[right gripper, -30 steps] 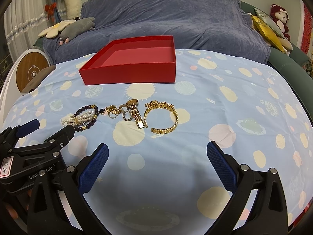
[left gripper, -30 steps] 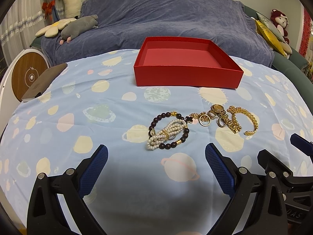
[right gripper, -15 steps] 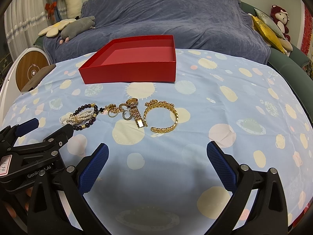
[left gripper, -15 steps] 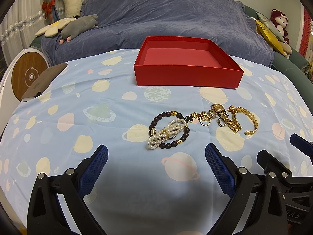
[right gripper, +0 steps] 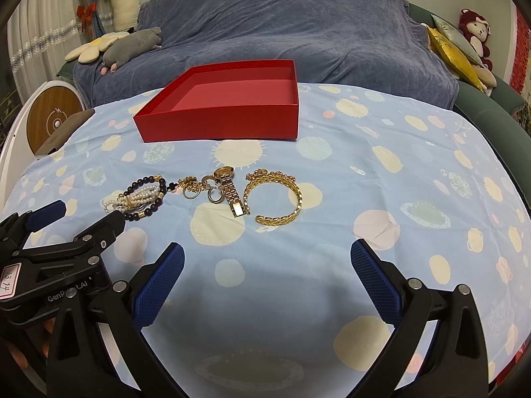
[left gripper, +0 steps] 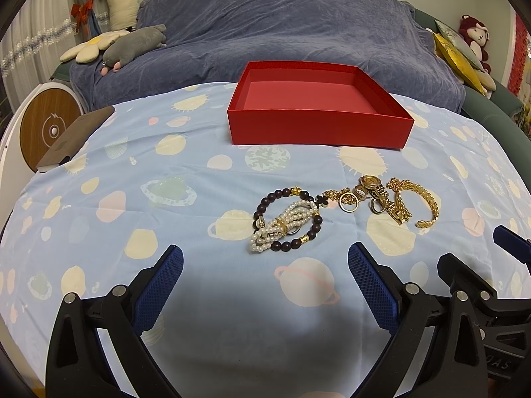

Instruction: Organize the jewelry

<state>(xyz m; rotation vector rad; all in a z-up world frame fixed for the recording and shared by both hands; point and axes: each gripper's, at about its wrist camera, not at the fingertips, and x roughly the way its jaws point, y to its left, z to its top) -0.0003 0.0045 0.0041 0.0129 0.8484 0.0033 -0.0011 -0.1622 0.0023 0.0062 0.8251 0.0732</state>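
Comparing this moment with the views from a second before, almost nothing had changed: both grippers hung where they had been, short of the jewelry, and no piece had shifted on the cloth.

Nearest the cameras, the left gripper [left gripper: 265, 265] had its blue pads spread wide apart with nothing between them, and the right gripper [right gripper: 267, 262] stood just as wide and just as empty. Both hovered over the planet-print tablecloth [left gripper: 132, 182], side by side.

Just beyond them lay the row of pieces, all apart from either tool: the dark bead bracelet [left gripper: 287, 220] with a pearl strand [left gripper: 282, 225] bundled across it, then a small clutter of gold rings [right gripper: 192, 189], the gold watch [right gripper: 230, 190], and the open gold bangle [right gripper: 277, 197] at the right end.

Farther back sat the red box [right gripper: 219, 122], its floor bare. Behind it was the blue-covered sofa [right gripper: 265, 16].

That stillness suggested the sorting had not begun; every piece probably awaited its trip to the box, the bangle being the right tool's likeliest first pick.
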